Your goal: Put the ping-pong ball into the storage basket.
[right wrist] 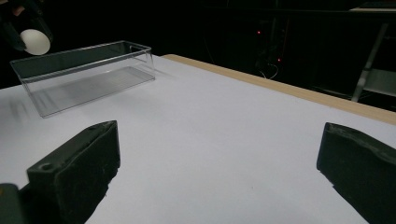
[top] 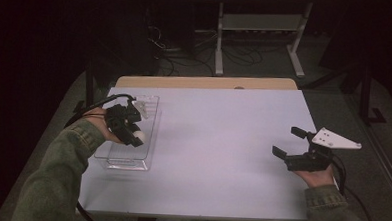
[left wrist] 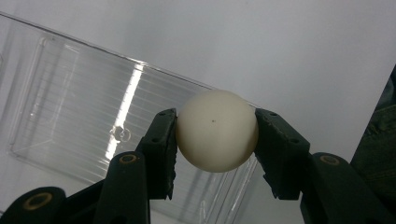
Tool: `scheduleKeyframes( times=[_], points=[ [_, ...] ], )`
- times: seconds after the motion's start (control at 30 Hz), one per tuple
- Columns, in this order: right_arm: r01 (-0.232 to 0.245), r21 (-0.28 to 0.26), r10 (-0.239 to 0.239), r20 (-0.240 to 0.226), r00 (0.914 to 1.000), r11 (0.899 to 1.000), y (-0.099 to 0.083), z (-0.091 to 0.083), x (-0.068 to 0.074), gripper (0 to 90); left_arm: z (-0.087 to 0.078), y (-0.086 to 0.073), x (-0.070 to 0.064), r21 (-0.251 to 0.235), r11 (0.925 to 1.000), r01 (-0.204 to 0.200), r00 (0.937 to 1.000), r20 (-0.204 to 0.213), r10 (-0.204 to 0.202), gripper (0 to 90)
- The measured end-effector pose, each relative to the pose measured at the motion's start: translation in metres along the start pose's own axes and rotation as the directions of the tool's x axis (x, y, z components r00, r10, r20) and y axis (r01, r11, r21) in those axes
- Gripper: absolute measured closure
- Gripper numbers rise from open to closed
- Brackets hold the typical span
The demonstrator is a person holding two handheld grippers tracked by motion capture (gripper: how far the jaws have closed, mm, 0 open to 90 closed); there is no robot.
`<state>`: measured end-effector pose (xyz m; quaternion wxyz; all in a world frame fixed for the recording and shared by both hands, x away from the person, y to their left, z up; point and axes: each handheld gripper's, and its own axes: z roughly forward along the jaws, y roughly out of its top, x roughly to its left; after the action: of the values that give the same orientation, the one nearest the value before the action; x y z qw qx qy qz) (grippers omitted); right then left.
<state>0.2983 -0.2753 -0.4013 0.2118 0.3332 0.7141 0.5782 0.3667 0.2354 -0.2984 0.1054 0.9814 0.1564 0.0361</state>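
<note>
Your left gripper has its jaws closed on a small white ball, pinched across its widest part and held above the clear plastic tray at the table's left side. The ball looks light, hard and smooth, likely a hollow shell, so it could squirt out if the grip drifts off the middle; keep the pads on the equator and squeeze gently. The tray appears empty under the ball. Your right gripper rests wide open over bare table, holding nothing.
</note>
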Motion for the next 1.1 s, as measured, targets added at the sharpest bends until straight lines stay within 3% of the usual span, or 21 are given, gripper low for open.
scheduleKeyframes(
  times=[0.73, 1.1],
  points=[
    [0.004, 0.004, -0.004, -0.002, 1.0, 1.0, 0.0, 0.0, 0.0, 0.0, 0.025, -0.006, 0.005, 0.025, 0.9995, 0.021, 0.9992, 0.033, -0.022, 50.7],
    [0.005, 0.007, -0.005, -0.002, 1.0, 1.0, -0.001, 0.0, 0.0, 0.0, 0.035, -0.012, 0.009, 0.041, 0.9983, 0.041, 0.9987, 0.027, -0.042, 50.6]
  ],
)
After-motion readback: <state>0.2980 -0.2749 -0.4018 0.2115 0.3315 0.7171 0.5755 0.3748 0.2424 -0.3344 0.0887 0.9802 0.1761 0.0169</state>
